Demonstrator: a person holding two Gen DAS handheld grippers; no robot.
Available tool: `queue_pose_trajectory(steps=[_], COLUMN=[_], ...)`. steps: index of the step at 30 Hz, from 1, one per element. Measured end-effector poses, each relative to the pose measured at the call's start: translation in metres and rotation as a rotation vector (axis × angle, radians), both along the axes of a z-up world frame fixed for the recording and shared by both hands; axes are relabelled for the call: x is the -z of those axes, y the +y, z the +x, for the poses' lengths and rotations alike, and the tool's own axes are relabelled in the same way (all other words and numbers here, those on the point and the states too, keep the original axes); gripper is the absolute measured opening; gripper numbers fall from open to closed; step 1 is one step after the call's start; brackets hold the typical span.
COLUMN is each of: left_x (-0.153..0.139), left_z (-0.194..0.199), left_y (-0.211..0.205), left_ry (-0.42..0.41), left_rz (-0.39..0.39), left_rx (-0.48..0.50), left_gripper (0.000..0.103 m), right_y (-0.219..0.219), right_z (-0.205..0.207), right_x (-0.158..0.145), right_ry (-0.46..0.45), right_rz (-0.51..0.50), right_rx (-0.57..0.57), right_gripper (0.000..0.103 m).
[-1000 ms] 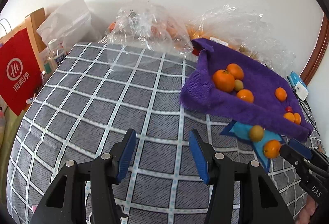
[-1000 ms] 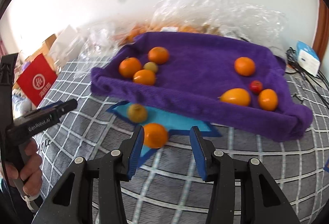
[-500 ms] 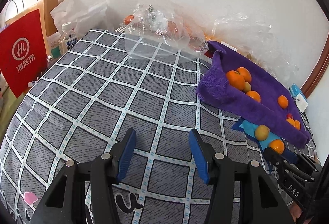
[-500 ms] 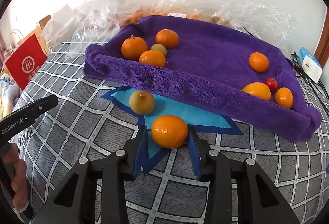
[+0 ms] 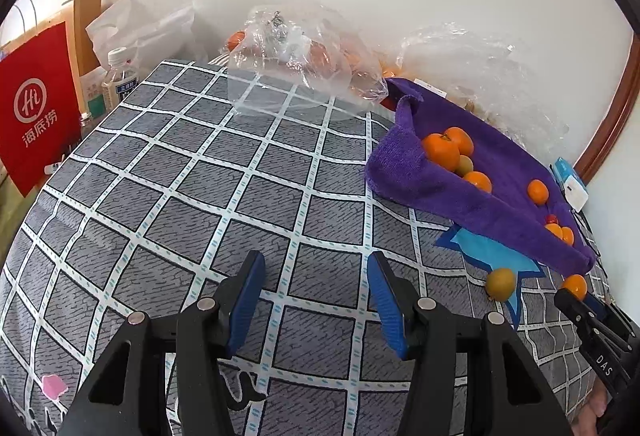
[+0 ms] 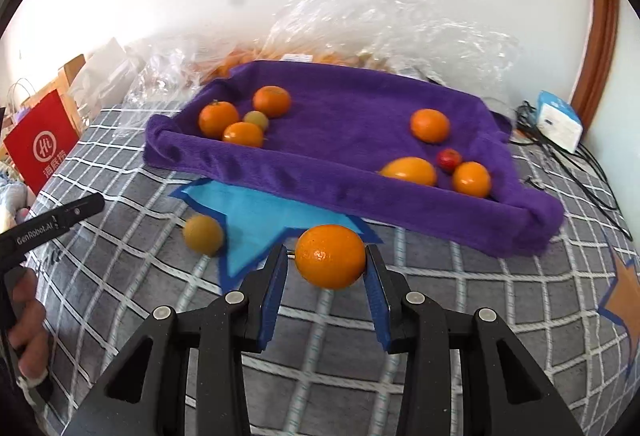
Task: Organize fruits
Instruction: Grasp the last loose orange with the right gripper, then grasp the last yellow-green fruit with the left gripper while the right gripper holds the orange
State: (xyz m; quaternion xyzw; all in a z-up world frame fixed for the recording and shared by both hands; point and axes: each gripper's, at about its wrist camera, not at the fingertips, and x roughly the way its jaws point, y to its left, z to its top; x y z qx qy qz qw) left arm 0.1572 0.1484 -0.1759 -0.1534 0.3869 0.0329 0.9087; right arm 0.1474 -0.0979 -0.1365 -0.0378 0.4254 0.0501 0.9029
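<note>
My right gripper (image 6: 325,260) is shut on an orange mandarin (image 6: 330,256) and holds it just above the checked cloth, in front of the purple towel tray (image 6: 320,176). The tray holds several oranges, a greenish fruit (image 6: 256,119) and a small red fruit (image 6: 448,159). A yellow-green fruit (image 6: 203,235) lies on the cloth beside the blue star patch (image 6: 256,220). My left gripper (image 5: 316,290) is open and empty over the bare checked cloth, well left of the tray (image 5: 404,176). The held mandarin also shows in the left wrist view (image 5: 575,286).
Clear plastic bags (image 5: 296,60) with more fruit lie behind the tray by the wall. A red paper bag (image 5: 36,108) and a water bottle (image 5: 118,78) stand at the left. A white box (image 6: 558,120) and cables lie at the right.
My right gripper moved forward around the orange mandarin, shut on it and lifted it slightly. My left gripper swung left and back, away from the tray, still open.
</note>
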Motion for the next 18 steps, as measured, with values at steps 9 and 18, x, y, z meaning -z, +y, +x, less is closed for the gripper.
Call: queue_pose_trajectory(steps=[9,18], left_x=[-0.002,-0.008], left_z=[-0.001,-0.011], left_y=[-0.008,-0.032], left_ry=[-0.011,-0.02], left_rz=[0.015,-0.002], left_rx=[0.068,0.134], left_gripper=[0.051,0.049], right_y=[-0.043,-0.071], right_z=[-0.021,-0.038], right_x=[0.006,0.005], right_ry=[0.008,-0.004], right_rz=[-0.004,-0.004], right_rx=[0.077,0.108], right_gripper=[0.039,0.039])
